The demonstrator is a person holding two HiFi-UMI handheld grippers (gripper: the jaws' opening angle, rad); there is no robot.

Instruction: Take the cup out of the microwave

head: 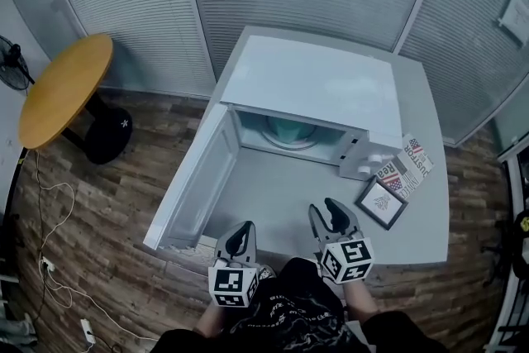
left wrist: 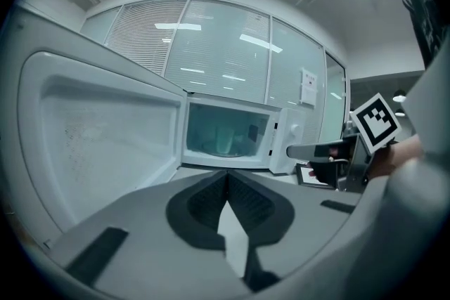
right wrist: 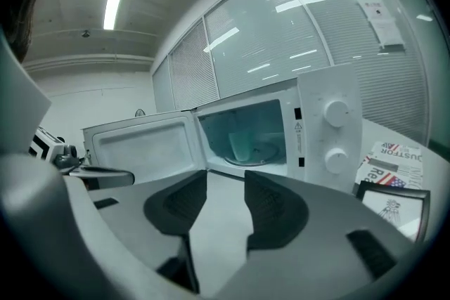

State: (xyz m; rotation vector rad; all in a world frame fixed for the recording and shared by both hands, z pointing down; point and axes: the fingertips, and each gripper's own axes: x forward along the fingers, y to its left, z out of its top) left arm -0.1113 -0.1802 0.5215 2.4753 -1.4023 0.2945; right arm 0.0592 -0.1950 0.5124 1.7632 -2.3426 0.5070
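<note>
the grey table (head: 421, 95) carries everything here, and the white microwave (head: 314, 83) takes up most of it, set toward the far edge. its door (head: 194, 178) is swung wide open to the left, so the opening step looks done and the cavity lies clear in front of us. to the right of the microwave lie a folded newspaper (head: 409, 165) and a small framed picture (head: 382, 202), both out of the way.

we hold both grippers low over the near part of the table, well apart from the cavity and pointing toward it. the left gripper (head: 240, 231) has its jaws pressed together at the tips with nothing in them. the right gripper (head: 322, 207) has its jaws parted, with a bare gap between the pads and nothing held.

the cup (right wrist: 242, 144), a pale translucent one, stands upright inside the microwave on the glass turntable (right wrist: 264, 157), toward the left of the cavity as the right gripper view shows it. nothing touches it.

so we judge the task barely begun: the door is open, but the reach in, the grip on the cup and the lift out onto the table are all left to do. the parted right gripper looks the likelier one to take it.
</note>
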